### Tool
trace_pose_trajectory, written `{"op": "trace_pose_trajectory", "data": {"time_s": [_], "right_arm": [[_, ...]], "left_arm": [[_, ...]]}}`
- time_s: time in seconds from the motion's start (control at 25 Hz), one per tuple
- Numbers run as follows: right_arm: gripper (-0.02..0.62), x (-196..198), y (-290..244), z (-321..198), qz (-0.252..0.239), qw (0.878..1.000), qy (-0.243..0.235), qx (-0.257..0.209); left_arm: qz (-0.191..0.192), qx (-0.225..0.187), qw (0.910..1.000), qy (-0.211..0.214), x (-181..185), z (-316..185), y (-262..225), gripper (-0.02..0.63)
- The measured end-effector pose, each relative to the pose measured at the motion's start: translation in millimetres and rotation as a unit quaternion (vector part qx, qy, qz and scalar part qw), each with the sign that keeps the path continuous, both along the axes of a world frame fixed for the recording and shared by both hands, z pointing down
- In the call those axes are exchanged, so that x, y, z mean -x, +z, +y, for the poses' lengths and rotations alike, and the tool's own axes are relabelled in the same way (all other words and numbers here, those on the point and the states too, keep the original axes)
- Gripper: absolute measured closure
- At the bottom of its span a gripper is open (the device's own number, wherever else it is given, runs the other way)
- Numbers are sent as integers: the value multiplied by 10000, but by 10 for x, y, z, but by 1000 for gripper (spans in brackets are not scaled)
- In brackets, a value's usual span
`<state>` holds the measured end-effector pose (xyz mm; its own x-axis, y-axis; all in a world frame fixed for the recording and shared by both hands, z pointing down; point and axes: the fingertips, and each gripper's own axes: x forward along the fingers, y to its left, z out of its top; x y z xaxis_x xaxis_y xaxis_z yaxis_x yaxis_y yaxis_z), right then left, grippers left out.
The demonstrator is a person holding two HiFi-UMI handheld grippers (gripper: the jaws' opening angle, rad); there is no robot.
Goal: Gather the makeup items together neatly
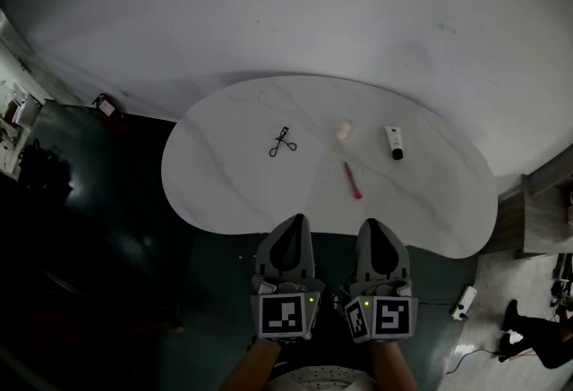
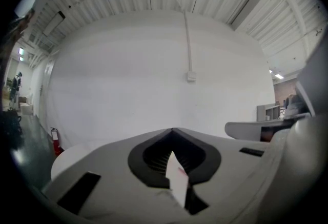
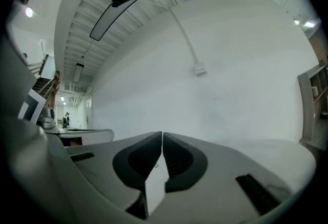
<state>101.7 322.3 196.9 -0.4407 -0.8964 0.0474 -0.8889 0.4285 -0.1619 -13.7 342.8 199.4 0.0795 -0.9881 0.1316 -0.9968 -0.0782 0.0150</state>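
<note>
The left gripper point(image 1: 298, 221) and right gripper point(image 1: 371, 225) hover side by side at the near edge of the white table point(image 1: 224, 192). The left one's fingers are pressed together and the right one's are all but together, with nothing between either pair. All the makeup lies farther out on the table, apart from the fingers. The pink stick point(image 1: 352, 181) is nearest, just beyond the right tips. The eyelash curler point(image 1: 283, 142) lies far of the left gripper. The beige sponge point(image 1: 343, 131) and white tube point(image 1: 394, 142) lie far right.
</note>
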Motion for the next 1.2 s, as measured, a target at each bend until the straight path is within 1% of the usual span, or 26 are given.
{"op": "trace_pose_trajectory", "data": {"time_s": [0.24,0.52,1.2], "right_arm": [[578,76,28,-91,8,10000,-44,68],[578,162,82,-367,-27,9999,44,162],[580,388,231,-1314,28,9988,267,409]], "left_arm": [[-15,47,10000,-6,60,-97,27,572],[34,115,9999,96,125,-374,88,572],[162,332,9988,308,387,-1353,255,572]]}}
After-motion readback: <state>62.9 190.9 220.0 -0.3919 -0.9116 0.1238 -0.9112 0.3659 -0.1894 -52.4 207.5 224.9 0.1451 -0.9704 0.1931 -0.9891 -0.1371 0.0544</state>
